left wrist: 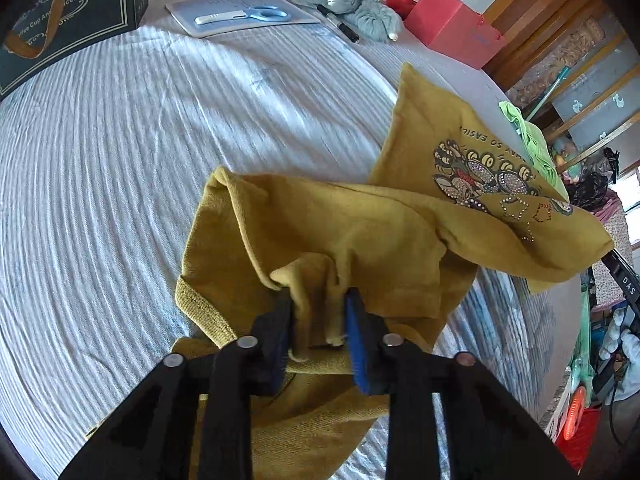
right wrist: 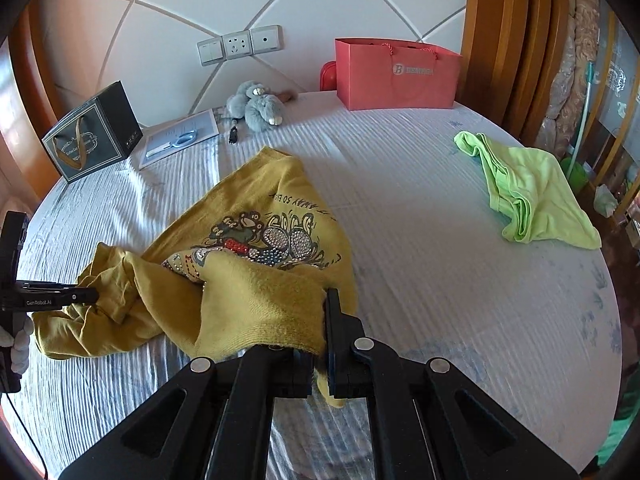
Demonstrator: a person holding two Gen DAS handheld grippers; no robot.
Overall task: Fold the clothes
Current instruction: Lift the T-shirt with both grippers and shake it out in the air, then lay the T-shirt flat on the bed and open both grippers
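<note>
A mustard-yellow sweater (left wrist: 340, 232) with a rhinestone cartoon print lies crumpled on the round, white-striped bed (right wrist: 440, 240). In the left wrist view my left gripper (left wrist: 320, 300) is shut on a bunched fold of the sweater, with cloth squeezed between its blue pads. In the right wrist view my right gripper (right wrist: 322, 320) is shut on the sweater's (right wrist: 260, 300) ribbed hem, and a scrap of yellow cloth pokes out below its fingers. The left gripper (right wrist: 60, 300) shows at the left edge of that view, held by a white-gloved hand at the sweater's far end.
A lime-green garment (right wrist: 528, 192) lies folded at the right of the bed. Along the headboard stand a red paper bag (right wrist: 396, 76), a grey plush toy (right wrist: 256, 106), a pen (right wrist: 233, 134), scissors on a sheet (right wrist: 180, 140) and a dark gift box (right wrist: 92, 132).
</note>
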